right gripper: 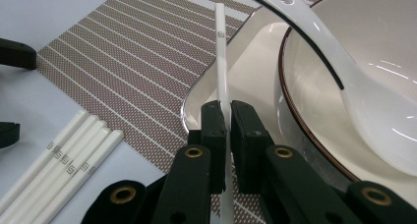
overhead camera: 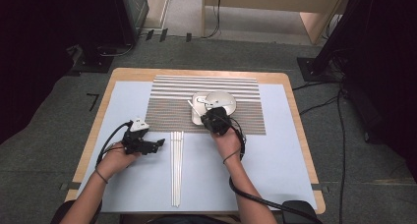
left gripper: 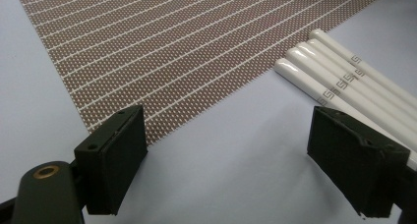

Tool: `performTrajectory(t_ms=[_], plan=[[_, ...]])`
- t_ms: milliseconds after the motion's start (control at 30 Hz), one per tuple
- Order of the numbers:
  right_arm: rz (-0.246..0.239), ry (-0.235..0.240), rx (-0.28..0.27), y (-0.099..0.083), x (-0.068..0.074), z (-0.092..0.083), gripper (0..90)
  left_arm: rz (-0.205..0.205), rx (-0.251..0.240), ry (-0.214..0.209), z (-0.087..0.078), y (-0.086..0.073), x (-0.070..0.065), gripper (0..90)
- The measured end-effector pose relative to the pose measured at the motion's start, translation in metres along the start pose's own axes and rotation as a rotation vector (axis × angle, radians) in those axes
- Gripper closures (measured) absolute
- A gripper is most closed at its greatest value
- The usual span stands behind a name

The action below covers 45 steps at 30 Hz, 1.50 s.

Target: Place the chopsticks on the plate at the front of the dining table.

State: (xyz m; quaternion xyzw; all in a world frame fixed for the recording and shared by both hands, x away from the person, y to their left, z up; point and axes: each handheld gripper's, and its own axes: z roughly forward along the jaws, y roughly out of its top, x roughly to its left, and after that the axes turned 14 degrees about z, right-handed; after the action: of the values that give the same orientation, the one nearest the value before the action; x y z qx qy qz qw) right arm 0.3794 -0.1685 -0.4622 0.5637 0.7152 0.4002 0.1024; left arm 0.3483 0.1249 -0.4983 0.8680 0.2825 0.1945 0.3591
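Note:
My right gripper (right gripper: 225, 117) is shut on a single white chopstick (right gripper: 221, 52), which stands up between the pads over the edge of a white plate (right gripper: 246, 67). A white bowl (right gripper: 354, 47) with a brown rim sits on that plate, with a white spoon (right gripper: 339, 62) resting in it. In the high view the right gripper (overhead camera: 215, 120) is at the near side of the bowl (overhead camera: 221, 100). Several white chopsticks (overhead camera: 176, 160) lie bundled on the pale sheet. My left gripper (left gripper: 231, 160) stands open above the sheet, left of those chopsticks (left gripper: 339, 81), nothing between its jaws.
A brown striped placemat (overhead camera: 167, 103) covers the far middle of the pale sheet (overhead camera: 275, 160) on the wooden table (overhead camera: 295, 111). Cables trail from both grippers toward the near edge. Dark stands and floor cables surround the table.

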Motion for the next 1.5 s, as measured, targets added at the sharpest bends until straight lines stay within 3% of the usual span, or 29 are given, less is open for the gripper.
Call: performTrajectory(t_ms=[1500], plan=[[-0.004,-0.005,-0.002,0.009,0.004,0.022,85.5,-0.006,-0.002,-0.004,0.000,0.000,0.001,14.7]])
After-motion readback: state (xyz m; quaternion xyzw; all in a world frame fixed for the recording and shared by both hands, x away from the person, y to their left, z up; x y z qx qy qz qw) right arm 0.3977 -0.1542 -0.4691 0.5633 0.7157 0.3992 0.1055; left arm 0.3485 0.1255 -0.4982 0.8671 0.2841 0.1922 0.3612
